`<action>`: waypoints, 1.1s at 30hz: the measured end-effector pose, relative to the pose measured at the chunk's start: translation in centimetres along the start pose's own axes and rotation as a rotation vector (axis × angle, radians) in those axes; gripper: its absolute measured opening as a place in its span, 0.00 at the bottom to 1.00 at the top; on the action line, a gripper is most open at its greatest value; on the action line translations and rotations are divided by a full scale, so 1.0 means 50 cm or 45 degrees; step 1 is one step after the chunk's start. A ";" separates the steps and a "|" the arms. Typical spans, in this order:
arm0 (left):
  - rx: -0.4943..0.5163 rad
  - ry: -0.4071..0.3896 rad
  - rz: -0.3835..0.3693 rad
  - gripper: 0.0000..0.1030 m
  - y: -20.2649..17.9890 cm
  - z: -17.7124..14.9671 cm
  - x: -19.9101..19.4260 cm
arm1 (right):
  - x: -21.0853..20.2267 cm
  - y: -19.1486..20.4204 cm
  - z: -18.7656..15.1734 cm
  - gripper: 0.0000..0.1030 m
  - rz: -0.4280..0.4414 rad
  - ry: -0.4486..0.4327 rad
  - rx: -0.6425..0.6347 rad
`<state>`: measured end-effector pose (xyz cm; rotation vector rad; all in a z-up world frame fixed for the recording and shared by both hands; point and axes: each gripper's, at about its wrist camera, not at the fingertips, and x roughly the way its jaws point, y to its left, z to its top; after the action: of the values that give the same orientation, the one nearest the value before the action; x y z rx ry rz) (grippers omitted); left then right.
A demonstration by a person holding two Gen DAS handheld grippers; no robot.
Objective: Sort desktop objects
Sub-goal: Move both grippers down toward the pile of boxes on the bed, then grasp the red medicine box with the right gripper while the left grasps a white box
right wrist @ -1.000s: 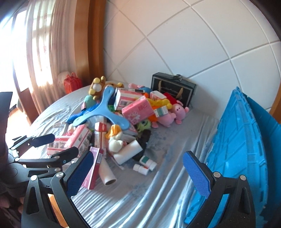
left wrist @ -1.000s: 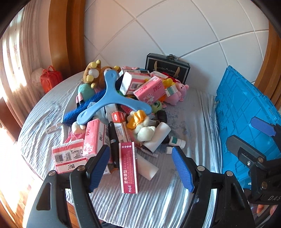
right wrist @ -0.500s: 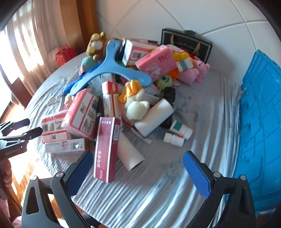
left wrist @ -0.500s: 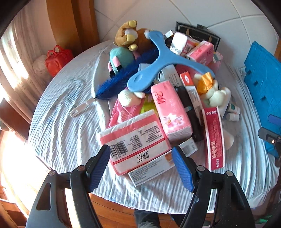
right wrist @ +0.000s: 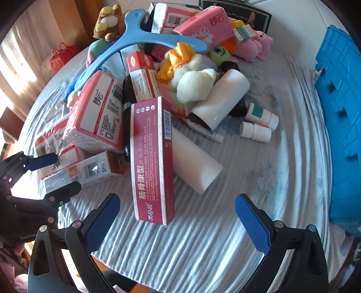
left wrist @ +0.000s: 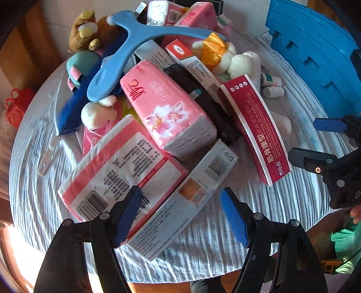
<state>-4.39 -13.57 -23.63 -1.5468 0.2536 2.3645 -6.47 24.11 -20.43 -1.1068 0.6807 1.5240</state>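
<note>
A pile of objects covers the round table's striped cloth [right wrist: 203, 236]. My left gripper [left wrist: 180, 216] is open and hovers low over a long white barcode box [left wrist: 180, 202], which lies between its fingers beside a white-and-pink tissue pack [left wrist: 119, 166]. A pink flowered tissue pack [left wrist: 167, 110] lies behind them. My right gripper [right wrist: 178, 223] is open, and the near end of a dark red carton [right wrist: 153, 157] sits just beyond its fingertips. Neither gripper's pads press on anything. The left gripper [right wrist: 56, 175] also shows at the left of the right wrist view.
A blue three-armed plastic piece [right wrist: 135, 42], plush toys [right wrist: 194, 83], white tubes [right wrist: 223, 99] and two small white bottles [right wrist: 257, 121] crowd the pile. A blue crate [right wrist: 338, 112] stands on the right. At the back are a black case [right wrist: 237, 11] and a red bag [right wrist: 61, 56].
Both grippers have come down toward the near side of the pile and tipped to look down on it, so the boxes loom larger. Their jaws stayed as wide as before.
</note>
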 end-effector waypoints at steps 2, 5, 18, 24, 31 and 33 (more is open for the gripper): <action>0.038 0.025 -0.021 0.64 -0.018 0.004 0.006 | 0.005 -0.001 -0.003 1.00 -0.019 0.013 0.023; 0.066 0.058 -0.048 0.55 -0.035 0.011 0.018 | 0.005 0.000 -0.008 1.00 -0.041 0.022 0.058; -0.065 0.067 -0.078 0.36 -0.004 0.039 0.062 | 0.046 0.023 0.014 0.76 -0.058 0.070 0.033; -0.088 0.043 -0.052 0.32 -0.010 0.051 0.072 | 0.077 0.040 0.050 0.77 -0.086 0.069 0.002; -0.095 0.065 -0.044 0.32 -0.015 0.046 0.087 | 0.091 0.043 0.080 0.79 -0.130 0.068 -0.046; -0.091 0.064 -0.038 0.32 -0.019 0.044 0.088 | 0.094 0.053 0.081 0.80 -0.127 0.064 -0.067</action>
<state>-7.61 -11.31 -26.76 -1.6325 0.1580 2.3374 -10.11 28.95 -23.42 -1.2047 0.6136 1.4406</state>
